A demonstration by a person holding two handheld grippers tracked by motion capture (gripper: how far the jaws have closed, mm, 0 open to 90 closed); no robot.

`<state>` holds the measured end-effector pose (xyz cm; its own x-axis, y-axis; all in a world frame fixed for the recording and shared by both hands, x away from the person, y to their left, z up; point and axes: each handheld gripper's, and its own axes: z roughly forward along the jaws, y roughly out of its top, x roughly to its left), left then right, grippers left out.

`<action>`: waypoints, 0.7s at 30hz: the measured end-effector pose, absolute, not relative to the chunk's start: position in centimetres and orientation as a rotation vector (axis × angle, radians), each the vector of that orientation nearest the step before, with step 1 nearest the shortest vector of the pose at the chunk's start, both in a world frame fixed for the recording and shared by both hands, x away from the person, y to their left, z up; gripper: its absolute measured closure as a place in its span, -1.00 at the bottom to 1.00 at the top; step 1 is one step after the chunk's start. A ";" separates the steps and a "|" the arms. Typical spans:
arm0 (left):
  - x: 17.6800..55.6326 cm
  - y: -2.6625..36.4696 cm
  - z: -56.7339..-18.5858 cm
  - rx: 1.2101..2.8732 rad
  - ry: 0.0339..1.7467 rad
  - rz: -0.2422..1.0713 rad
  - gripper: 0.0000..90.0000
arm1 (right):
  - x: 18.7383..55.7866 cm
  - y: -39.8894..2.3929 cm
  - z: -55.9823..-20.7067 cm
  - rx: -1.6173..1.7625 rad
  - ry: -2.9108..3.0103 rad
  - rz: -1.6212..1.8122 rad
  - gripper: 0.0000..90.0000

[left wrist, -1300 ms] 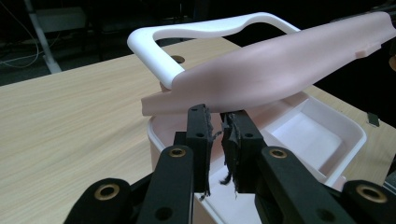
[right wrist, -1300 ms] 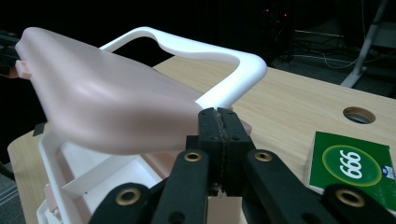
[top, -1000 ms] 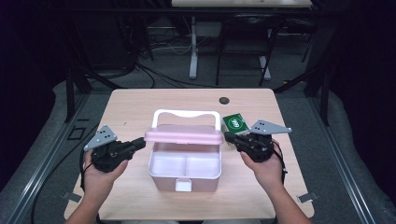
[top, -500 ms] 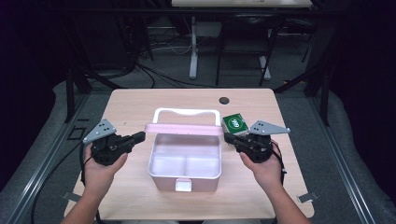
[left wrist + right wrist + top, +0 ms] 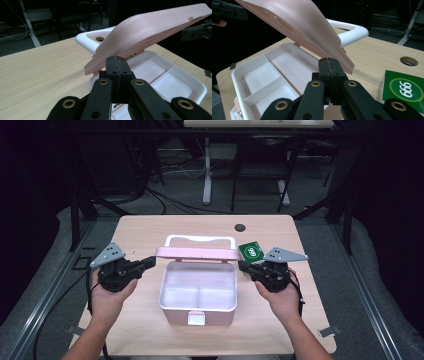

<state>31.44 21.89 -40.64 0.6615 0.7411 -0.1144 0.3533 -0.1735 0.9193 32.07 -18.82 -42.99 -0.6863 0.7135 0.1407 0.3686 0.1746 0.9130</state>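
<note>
The box (image 5: 198,292) sits at the middle of the table (image 5: 150,227), near the person's edge, with its pink lid (image 5: 196,253) raised on the far hinge and standing part-open, roughly halfway up. The white handle (image 5: 200,240) lies behind the lid on the far side. Judged from this position, the lid is either being lifted or lowered; it is neither fully back nor shut, so the lid work is unfinished.

Left gripper (image 5: 151,263): jaws fully closed, nothing between them; the tip is at the lid's left edge and, in the left gripper view, sits just under that edge (image 5: 116,60). Whether it actually bears the lid cannot be told.

Right gripper (image 5: 243,266): jaws likewise closed and empty, tip at the lid's right edge (image 5: 329,61), apparently propping it.

Contents: the white tray inside shows three compartments, one long one on the far side and two smaller ones on the near side. All are bare; nothing is stored in them.

A green card (image 5: 251,251) lies on the table just right of the lid's far corner, beside the right gripper, outside the box.
</note>
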 end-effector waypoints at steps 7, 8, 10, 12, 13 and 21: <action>31.5 21.9 -40.6 1.781 0.879 0.439 1.00 | 32.2 -18.9 -42.9 1.039 2.128 1.508 1.00; 31.5 21.9 -40.6 1.781 0.883 0.438 1.00 | 32.2 -18.9 -43.0 1.039 2.129 1.509 1.00; 31.6 22.0 -40.6 1.782 0.883 0.439 1.00 | 32.3 -19.0 -43.0 1.035 2.135 1.513 1.00; 31.6 22.0 -40.5 1.780 0.883 0.438 1.00 | 32.3 -18.9 -43.0 1.035 2.138 1.512 1.00; 31.7 21.9 -40.5 1.778 0.884 0.438 1.00 | 32.4 -18.9 -43.0 1.036 2.137 1.505 1.00; 32.1 21.8 -40.3 1.781 0.885 0.441 1.00 | 32.9 -18.9 -43.1 1.049 2.132 1.487 0.97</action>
<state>32.12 21.83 -40.25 0.6587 0.7437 -0.1137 0.3573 -0.1762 0.9172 32.91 -18.87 -43.12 -0.6708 0.7296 0.1331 0.3770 0.1809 0.9084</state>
